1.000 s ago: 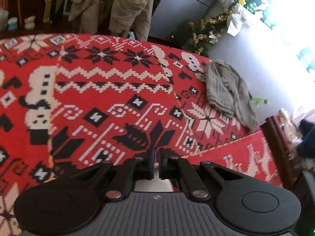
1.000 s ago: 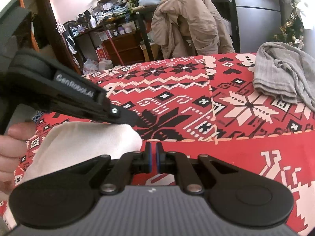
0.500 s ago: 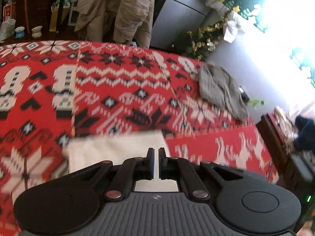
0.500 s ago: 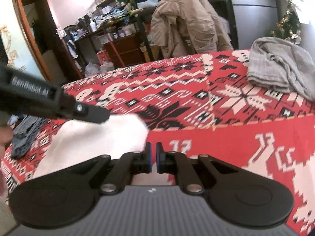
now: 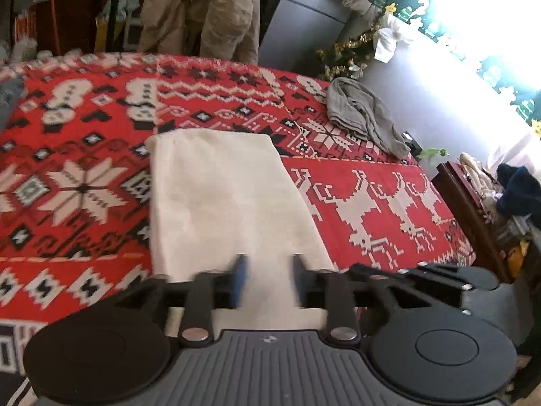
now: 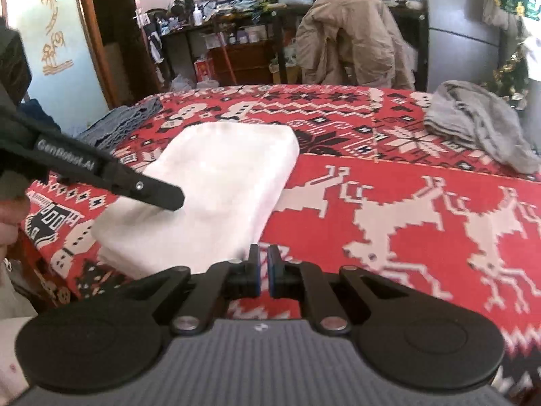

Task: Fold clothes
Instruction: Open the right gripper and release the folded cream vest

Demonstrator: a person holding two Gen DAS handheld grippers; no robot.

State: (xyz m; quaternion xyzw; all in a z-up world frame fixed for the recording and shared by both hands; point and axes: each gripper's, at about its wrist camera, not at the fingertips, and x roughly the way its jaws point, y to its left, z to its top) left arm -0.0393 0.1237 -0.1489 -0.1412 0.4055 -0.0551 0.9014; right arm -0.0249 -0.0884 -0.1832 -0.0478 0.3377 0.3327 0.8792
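A folded white cloth [image 5: 223, 199] lies flat on the red patterned blanket [image 5: 372, 203]; it also shows in the right wrist view [image 6: 219, 189]. My left gripper [image 5: 268, 279] is open, its blurred fingers spread over the cloth's near end, holding nothing. In the right wrist view the left gripper's fingertip [image 6: 169, 196] hovers over the cloth's left side. My right gripper [image 6: 263, 270] is shut and empty, just off the cloth's near right corner. A crumpled grey garment [image 5: 365, 118] lies at the blanket's far right [image 6: 480, 125].
A blue-grey garment [image 6: 121, 121] lies at the blanket's far left edge. A beige jacket [image 6: 348, 40] hangs over a chair behind the bed. A dark wooden piece with clothes [image 5: 480, 199] stands right of the bed. Cluttered shelves [image 6: 230, 34] line the back wall.
Both grippers pulled back toward the near edge of the blanket, laying the white cloth out flat. My left gripper opened and let go of the cloth. The right stays shut.
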